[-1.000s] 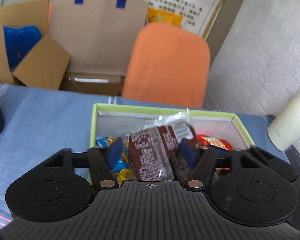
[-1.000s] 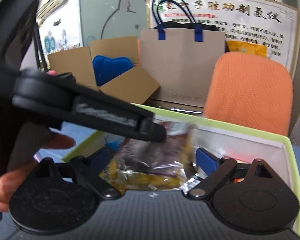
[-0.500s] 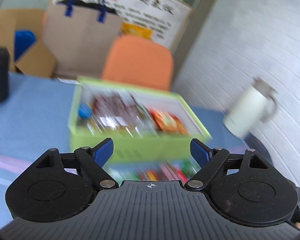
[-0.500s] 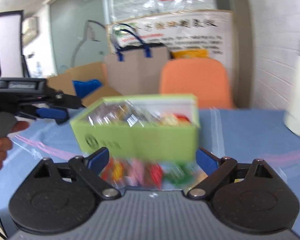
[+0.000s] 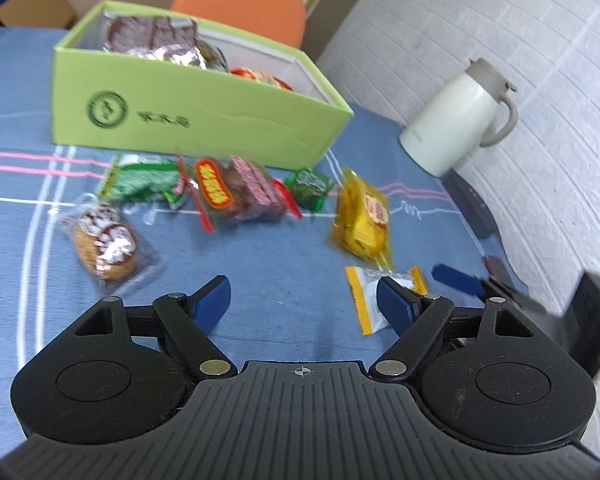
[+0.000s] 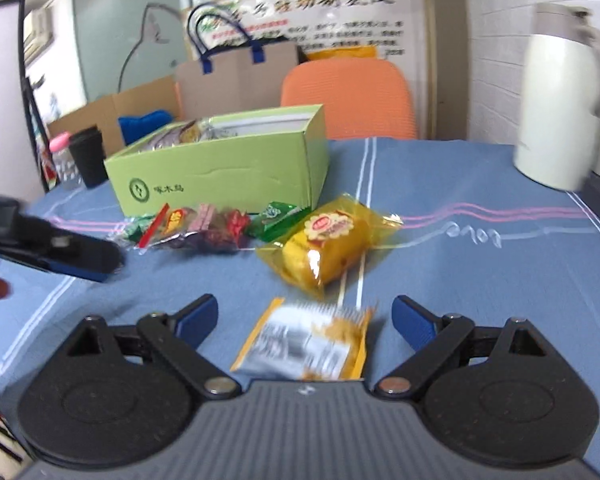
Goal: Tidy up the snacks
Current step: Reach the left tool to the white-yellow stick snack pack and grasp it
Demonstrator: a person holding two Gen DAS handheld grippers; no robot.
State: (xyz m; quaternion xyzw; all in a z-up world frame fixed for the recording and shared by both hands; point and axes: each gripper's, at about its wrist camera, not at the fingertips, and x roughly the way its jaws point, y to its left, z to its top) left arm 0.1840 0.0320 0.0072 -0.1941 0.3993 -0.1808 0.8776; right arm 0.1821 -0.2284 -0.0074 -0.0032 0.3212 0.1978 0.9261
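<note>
A green box (image 5: 204,120) (image 6: 224,176) holds several snacks, a brown packet (image 5: 152,34) on top. On the blue cloth in front lie a round cookie pack (image 5: 106,242), a green pack (image 5: 144,180), a red-brown pack (image 5: 240,194), a small green candy (image 5: 308,186), a yellow cake pack (image 5: 362,220) (image 6: 328,244) and a small yellow-white packet (image 5: 370,300) (image 6: 304,344). My left gripper (image 5: 302,306) is open and empty above the cloth. My right gripper (image 6: 304,322) is open, with the small packet lying between its fingers.
A white jug (image 5: 458,118) (image 6: 560,100) stands at the right by the brick wall. A black cup (image 6: 88,156) stands at the far left. An orange chair (image 6: 350,98), a paper bag (image 6: 236,80) and cardboard boxes stand behind the table.
Both grippers have pulled back from the box and dropped toward the loose snacks on the cloth. The left one let go of the brown packet, which now lies in the box.
</note>
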